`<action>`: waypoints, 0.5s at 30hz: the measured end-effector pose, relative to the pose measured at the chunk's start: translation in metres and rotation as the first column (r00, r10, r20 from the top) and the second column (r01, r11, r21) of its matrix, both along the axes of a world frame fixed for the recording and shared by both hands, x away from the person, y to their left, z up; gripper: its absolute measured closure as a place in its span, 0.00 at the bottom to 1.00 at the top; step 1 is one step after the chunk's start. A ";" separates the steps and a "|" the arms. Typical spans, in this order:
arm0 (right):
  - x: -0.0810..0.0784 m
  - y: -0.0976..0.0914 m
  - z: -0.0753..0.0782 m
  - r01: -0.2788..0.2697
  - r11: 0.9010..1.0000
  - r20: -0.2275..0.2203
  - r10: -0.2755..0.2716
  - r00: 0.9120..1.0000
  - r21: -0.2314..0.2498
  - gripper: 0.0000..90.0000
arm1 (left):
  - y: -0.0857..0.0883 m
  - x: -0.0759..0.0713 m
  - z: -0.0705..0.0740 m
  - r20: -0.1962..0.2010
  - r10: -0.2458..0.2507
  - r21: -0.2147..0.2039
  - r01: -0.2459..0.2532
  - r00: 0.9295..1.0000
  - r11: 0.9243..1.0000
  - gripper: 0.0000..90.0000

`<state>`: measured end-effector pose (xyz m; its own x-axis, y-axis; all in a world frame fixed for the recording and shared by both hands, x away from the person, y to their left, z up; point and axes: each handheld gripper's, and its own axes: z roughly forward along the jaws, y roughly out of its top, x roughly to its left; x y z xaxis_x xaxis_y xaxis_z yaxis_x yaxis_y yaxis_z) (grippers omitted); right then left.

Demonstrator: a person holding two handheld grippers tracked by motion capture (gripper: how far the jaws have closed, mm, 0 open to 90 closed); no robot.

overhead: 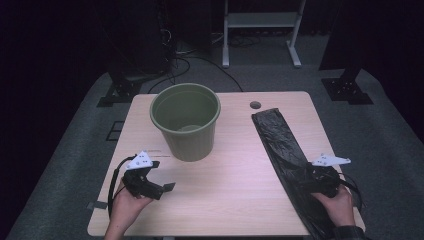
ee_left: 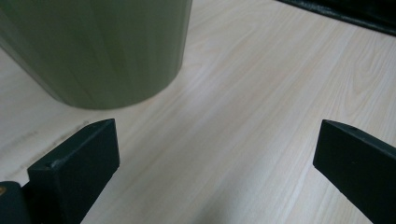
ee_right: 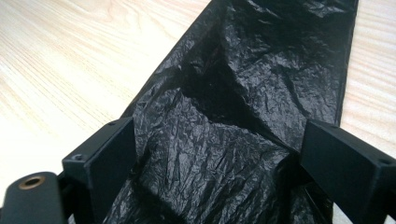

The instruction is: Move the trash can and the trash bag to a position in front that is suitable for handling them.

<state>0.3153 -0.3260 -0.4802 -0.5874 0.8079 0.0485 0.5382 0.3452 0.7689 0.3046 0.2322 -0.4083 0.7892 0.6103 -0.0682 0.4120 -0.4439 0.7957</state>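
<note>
The black plastic bag point(overhead: 280, 145) is lying flat and folded into a long strip along the right side of the desk point(overhead: 235, 200), running from near the small round hole point(overhead: 255, 105) in the desktop down to the near right edge. Starting at the left of the high view, the person's left hand point(overhead: 127, 202) is gripping the left gripper point(overhead: 167, 187) over the near left part of the desk, with a black cable looping back from it and the grey three-cornered plate sitting on top. Its jaws are standing wide apart with nothing between them; in the left gripper view they are framing bare pale wood, with the base of the green bucket point(ee_left: 102, 46) just beyond the left jaw. In the centre, the green bucket point(overhead: 186, 122) is standing upright on the desk, open at the top, well apart from the bag. At the right, the right hand point(overhead: 337, 202) is holding the right gripper point(ee_right: 219, 154) directly over the near part of the bag. In the right gripper view its jaws are standing wide, one on either side of the crinkled black plastic point(ee_right: 243, 93), with bag material lying between them; the jaws are not pinching it. Beyond the desk, a white frame point(overhead: 262, 30) is standing on the grey floor.
</note>
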 end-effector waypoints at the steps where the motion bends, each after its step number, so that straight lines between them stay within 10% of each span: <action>1: 0.000 0.000 0.000 0.000 1.000 0.000 0.000 1.000 0.000 0.11 | 0.000 0.000 0.000 0.000 0.000 0.000 0.000 1.000 1.000 0.00; 15: 0.004 0.002 -0.007 0.026 0.998 -0.028 -0.028 0.999 -0.063 0.11 | 0.004 0.011 0.047 0.027 0.025 0.003 -0.025 0.999 1.000 0.00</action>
